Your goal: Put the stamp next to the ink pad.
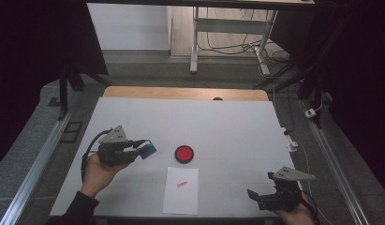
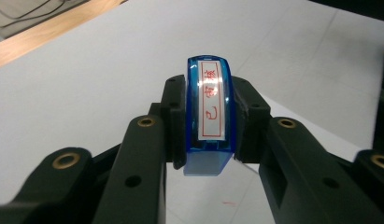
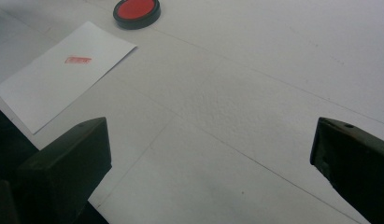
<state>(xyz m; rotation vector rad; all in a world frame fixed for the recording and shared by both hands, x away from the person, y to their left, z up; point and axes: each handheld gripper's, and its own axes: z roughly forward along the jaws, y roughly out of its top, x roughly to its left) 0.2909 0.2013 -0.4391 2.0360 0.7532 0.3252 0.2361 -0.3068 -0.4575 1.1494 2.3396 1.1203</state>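
While I watch from the high view, my left gripper point(image 1: 142, 146) sits over the left half of the white table point(image 1: 227, 122), held in a hand point(image 1: 97, 172) that comes in from the near edge, and its jaws are pinching a small blue stamp point(image 1: 148, 149). That view gives the stamp as a blue block at the jaw tips, just left of the round red ink pad point(image 1: 184, 153), apart from it. The left gripper view brings the stamp point(image 2: 209, 109) close: a translucent blue body standing upright between the two black jaws, with a white label on its facing side bearing a red frame and red characters I cannot read, and a paler blue base at the bottom. The pads press on both its sides. Near the ink pad, toward me, lies a sheet of white paper point(image 1: 181, 190) with a small red stamp mark point(image 1: 182, 184) on it. My right gripper point(image 1: 257, 196) rests at the near right corner of the table, well apart from everything. Its own view shows what the high view does not: its jaws are spread wide with bare table between them, and the paper point(image 3: 63, 74) and ink pad point(image 3: 137, 11) lie far off to its upper left.
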